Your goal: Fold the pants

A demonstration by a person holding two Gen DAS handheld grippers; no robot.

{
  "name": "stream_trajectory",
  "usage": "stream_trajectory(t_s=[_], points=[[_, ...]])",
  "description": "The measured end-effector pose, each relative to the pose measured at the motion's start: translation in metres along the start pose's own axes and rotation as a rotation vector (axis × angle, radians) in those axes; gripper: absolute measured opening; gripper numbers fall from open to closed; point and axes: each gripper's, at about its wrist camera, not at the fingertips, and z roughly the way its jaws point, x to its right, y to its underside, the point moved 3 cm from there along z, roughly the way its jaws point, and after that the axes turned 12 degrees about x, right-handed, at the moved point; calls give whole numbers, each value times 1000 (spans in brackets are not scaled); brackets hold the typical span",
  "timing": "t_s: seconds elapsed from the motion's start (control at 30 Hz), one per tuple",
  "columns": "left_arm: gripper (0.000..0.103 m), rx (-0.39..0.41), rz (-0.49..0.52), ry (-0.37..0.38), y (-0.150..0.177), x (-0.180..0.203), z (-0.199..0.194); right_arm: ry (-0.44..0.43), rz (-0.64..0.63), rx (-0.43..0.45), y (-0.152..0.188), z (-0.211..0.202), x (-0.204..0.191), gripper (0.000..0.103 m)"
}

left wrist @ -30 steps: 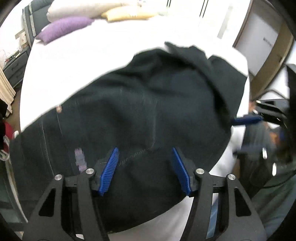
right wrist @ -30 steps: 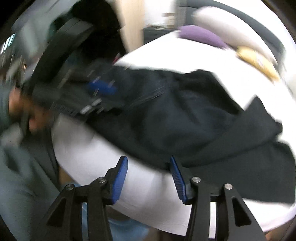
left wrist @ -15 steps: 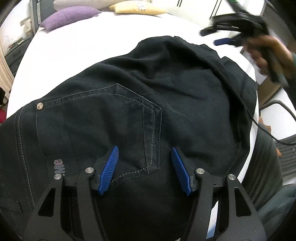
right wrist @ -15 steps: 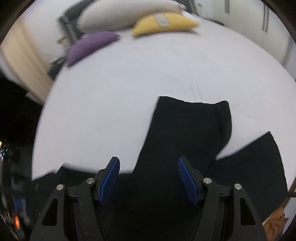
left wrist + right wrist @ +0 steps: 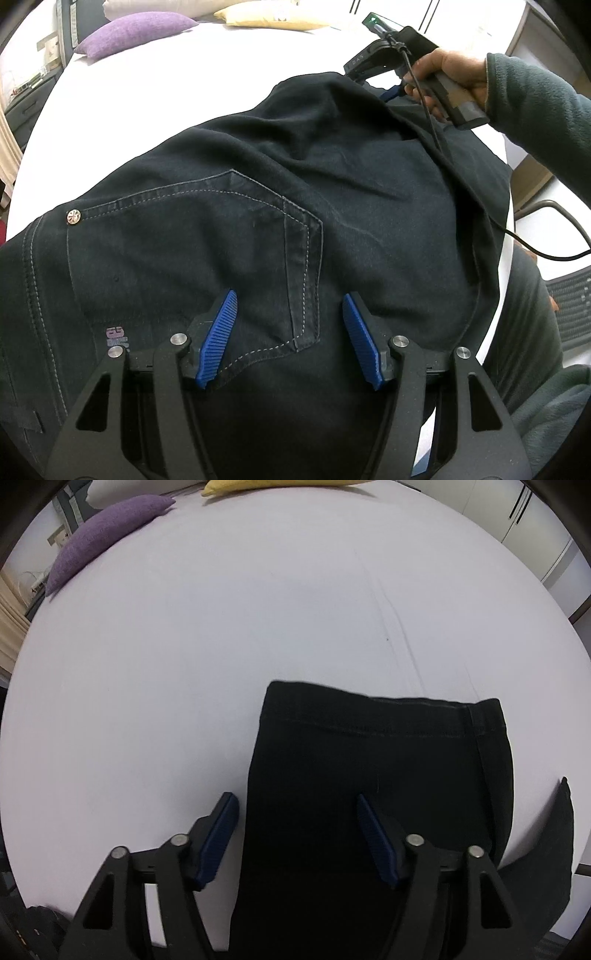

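Note:
Dark navy pants [image 5: 295, 206] lie rumpled on a white bed [image 5: 147, 92], back pocket facing up. My left gripper [image 5: 290, 314] is open and hovers over the seat near the pocket's lower corner. My right gripper [image 5: 295, 812] is open above a pant leg [image 5: 376, 775], near its hemmed end; the leg's left edge lies between the jaws. The other leg's end [image 5: 554, 849] pokes out at the right. The right gripper, held in a hand, also shows in the left wrist view [image 5: 391, 92] at the far end of the pants.
A purple pillow [image 5: 107, 535] and a yellow pillow [image 5: 277, 485] lie at the head of the bed [image 5: 258, 609]. A black cable [image 5: 535, 247] trails off the bed's right edge. Wardrobe doors [image 5: 546, 535] stand at the right.
My right gripper has swung from the bed's near edge to the leg ends and lowered over one leg. My left gripper has settled over the back pocket.

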Motion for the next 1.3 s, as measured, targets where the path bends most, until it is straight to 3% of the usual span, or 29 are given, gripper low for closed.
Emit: stream_trajectory(t_s=[0.07,0.1,0.17,0.4,0.53,0.7,0.8,0.93,1.0,1.07,1.13,1.23,1.3], points=[[59,1,4,-1,1,1,0,0,13,14,-1,-3,8,37],[59,2,5,-1,1,1,0,-7,28,16,-1,-5,12,31],[59,3,6,-4,1,1,-1,-34,66,21,1,-10,22,8],[59,-3,13,-16,1,2,-2,-125,156,150,9,-59,51,6],[59,-10,13,-21,0,3,-2,-225,286,285,19,-106,98,6],[59,-20,9,-29,-1,4,-1,-312,574,462,78,-161,196,6],[59,-30,5,-35,-2,4,0,-332,766,475,132,-156,262,6],[62,-46,16,-57,-6,8,4,-344,957,335,194,-107,294,17],[62,-55,18,-70,-8,10,6,-405,1016,357,210,-101,299,27],[63,-64,18,-82,-11,13,8,-494,1054,400,208,-97,291,56],[63,-71,16,-91,-13,17,10,-535,1064,434,201,-97,284,71],[64,-76,6,-101,-16,21,13,-535,1063,439,190,-96,289,73],[64,-75,2,-107,-15,20,15,-524,1050,436,194,-95,297,67]])
